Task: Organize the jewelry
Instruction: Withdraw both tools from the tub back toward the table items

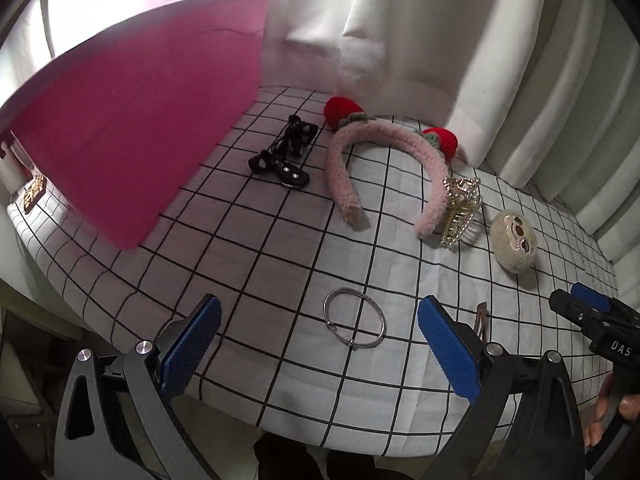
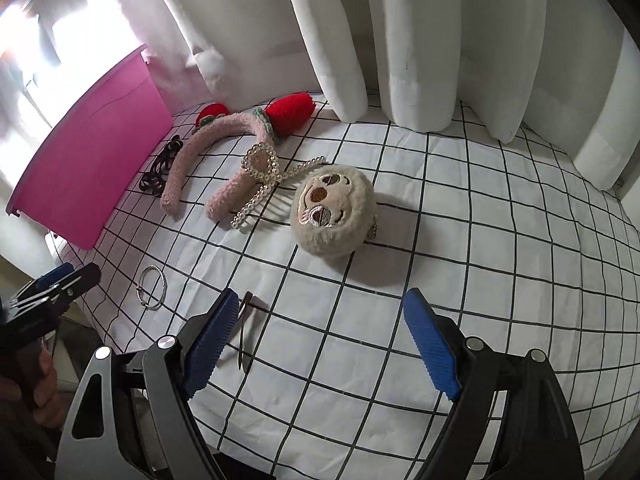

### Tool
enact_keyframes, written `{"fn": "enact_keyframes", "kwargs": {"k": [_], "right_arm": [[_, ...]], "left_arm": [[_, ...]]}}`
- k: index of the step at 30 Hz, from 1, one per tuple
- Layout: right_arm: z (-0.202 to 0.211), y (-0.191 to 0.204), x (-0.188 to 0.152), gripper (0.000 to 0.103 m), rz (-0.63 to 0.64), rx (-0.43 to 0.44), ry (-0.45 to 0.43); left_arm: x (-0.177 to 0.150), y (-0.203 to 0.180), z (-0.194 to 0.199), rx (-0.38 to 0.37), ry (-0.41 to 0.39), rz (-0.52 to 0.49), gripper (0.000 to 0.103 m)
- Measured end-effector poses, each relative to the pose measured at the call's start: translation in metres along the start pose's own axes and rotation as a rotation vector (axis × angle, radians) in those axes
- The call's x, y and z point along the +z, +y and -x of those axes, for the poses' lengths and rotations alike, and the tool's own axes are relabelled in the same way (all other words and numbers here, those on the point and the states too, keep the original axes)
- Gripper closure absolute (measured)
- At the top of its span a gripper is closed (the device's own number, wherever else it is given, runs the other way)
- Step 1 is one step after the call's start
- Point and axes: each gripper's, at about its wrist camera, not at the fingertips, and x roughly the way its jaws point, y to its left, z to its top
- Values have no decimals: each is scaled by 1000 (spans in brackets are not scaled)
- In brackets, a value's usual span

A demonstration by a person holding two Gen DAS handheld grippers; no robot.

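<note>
Jewelry and hair pieces lay scattered across a bench draped in a white cloth (image 2: 460, 216) with a black grid, all of them outside the pink bin (image 1: 132, 128) that stood at the far left edge. The bin's inside could not be seen from either camera; only its outer wall and rim showed. Nearest the bin sat a tangle of black hair ties and clips (image 1: 282, 152). Just beyond it, away from the bin, a pink knitted headband (image 1: 348, 152) with two red strawberry ornaments lay flat, one end touching a gold, pearl-studded claw clip (image 2: 264, 176). Farther from the bin still, a round beige plush with a stitched sloth face (image 2: 334, 214) rested near the clip but apart from it. Toward the front edge, a silver bangle (image 1: 354, 322) lay alone, with a slim snap hair clip (image 2: 245, 332) near it on the side away from the bin. The left claw (image 1: 320, 344) hung wide open above the front edge, the bangle between its blue pads, nothing held. The right claw (image 2: 316, 344) was likewise spread wide and empty, the snap clip just beside its left pad. White curtains (image 2: 400, 40) hung in folds behind the bench, and bright daylight washed out the window area above the bin.
</note>
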Motion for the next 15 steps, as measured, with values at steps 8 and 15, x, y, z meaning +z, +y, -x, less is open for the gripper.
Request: {"fn": "enact_keyframes", "kwargs": {"k": [8,15], "right_arm": [[-4,33,-22,22,22,10,-44],[-17,26,-2,22,-32,-11,-90]], "left_arm": [[-8,-1,-25,9,3,-58,6],[-7,-5,-36,-16,2,-83,6]]}}
